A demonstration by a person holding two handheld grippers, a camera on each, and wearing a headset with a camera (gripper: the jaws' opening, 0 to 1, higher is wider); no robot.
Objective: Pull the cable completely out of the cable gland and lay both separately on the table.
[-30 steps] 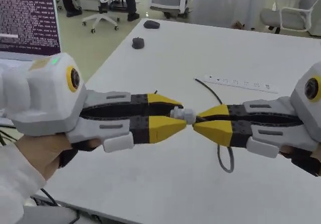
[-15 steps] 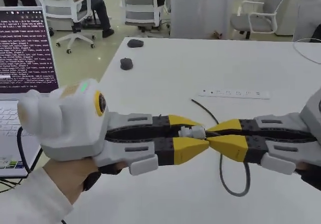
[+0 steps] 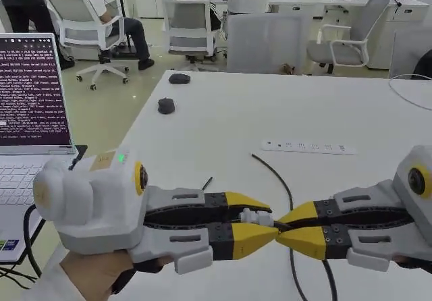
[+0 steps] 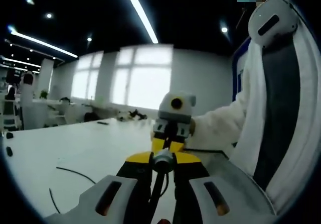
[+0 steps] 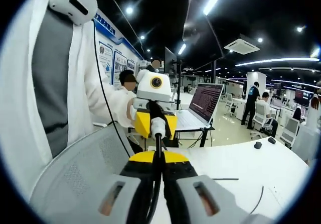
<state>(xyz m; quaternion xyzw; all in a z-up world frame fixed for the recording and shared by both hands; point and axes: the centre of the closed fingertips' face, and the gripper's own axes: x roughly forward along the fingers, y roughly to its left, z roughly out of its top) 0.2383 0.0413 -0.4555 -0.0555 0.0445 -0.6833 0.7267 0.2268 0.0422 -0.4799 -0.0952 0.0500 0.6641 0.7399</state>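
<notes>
The grey-white cable gland [image 3: 255, 216] is pinched in my left gripper [image 3: 270, 221], which is shut on it above the white table [image 3: 223, 132]. My right gripper [image 3: 283, 229] faces it tip to tip and is shut on the black cable [image 3: 280, 179] just beside the gland. The cable still runs into the gland; its loose length trails across the table behind and below the grippers. In the left gripper view the gland [image 4: 163, 156] sits between the yellow jaws, with the right gripper [image 4: 168, 144] straight ahead. In the right gripper view the cable [image 5: 158, 142] leads forward to the gland [image 5: 157, 127].
A white power strip [image 3: 307, 147] lies behind the grippers. Two dark mice [image 3: 166, 105] [image 3: 179, 78] rest near the table's far left edge. An open laptop [image 3: 34, 92] stands on the left. Office chairs and seated people [image 3: 81, 4] are beyond the table.
The head camera has tilted up, so more of the room shows. Both grippers stay tip to tip with the same holds, and the cable is still in the gland.
</notes>
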